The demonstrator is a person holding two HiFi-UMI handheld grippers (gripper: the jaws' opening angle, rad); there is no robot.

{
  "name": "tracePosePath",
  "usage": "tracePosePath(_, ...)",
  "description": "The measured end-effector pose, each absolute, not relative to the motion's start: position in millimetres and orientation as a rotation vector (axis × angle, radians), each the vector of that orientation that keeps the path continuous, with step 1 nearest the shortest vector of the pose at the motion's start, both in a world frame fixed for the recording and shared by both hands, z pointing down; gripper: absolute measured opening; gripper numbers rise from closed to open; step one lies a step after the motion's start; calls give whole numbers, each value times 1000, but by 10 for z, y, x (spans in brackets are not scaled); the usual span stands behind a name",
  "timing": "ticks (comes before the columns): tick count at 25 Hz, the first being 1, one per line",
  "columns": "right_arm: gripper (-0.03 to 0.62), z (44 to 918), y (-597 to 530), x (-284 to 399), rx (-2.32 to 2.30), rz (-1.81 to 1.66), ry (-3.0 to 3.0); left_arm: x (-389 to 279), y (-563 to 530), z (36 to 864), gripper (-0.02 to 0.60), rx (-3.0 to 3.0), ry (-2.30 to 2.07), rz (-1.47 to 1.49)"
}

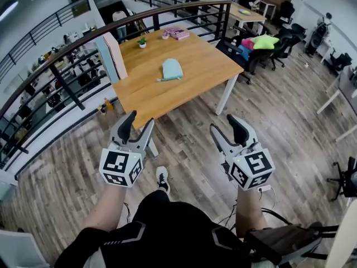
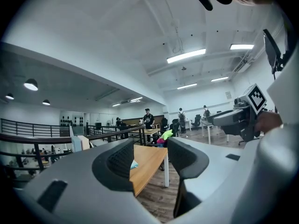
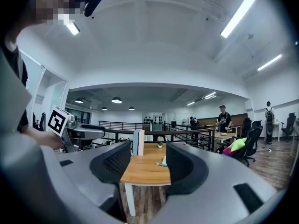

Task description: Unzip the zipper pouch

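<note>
The pouch (image 1: pixel 172 69) lies flat near the middle of the desk (image 1: pixel 198 57), with bare wood on every side of it. An upright board (image 1: pixel 114 56) stands along the desk's left edge. A small plant (image 1: pixel 143 43) and a pink thing (image 1: pixel 178 33) sit toward its far edge, both well apart from the pouch. A curved railing (image 1: pixel 83 41) runs close behind the desk's left and far sides and hems them in. The desk's near and right edges face open floor (image 1: pixel 279 110). Off the desk's far right corner are chairs (image 1: pixel 254 52), one with a green cushion (image 1: pixel 264 41). The left tongs (image 1: pixel 139 120) hang over the floor just short of the desk's near corner, jaws spread wide with nothing between them. In the left gripper view only the desk's edge, a bit of the pouch and the floor show through the gap. The right tongs (image 1: pixel 223 124) are to the right of that corner, short of the desk's near edge, jaws likewise wide and empty. In the right gripper view the desk's near side and the distant pouch show between them. Both tongs point toward the desk, roughly level, apart from each other and well apart from the pouch.
</note>
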State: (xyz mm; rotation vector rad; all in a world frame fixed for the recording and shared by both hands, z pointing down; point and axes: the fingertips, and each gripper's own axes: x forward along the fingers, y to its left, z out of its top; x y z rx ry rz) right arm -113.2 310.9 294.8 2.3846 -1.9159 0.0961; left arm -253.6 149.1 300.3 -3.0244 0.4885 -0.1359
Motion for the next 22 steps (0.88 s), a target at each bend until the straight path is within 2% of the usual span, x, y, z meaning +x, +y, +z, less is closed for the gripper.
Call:
tracePosePath(12, 250, 2982, 1743, -409, 2369, 108, -1881, -1637, 102, 3031, 235, -3048, 418, -111)
tracePosePath(22, 249, 3037, 749, 80, 2352, 147, -1860, -1201, -953, 3081, 235, -3055, 422, -131)
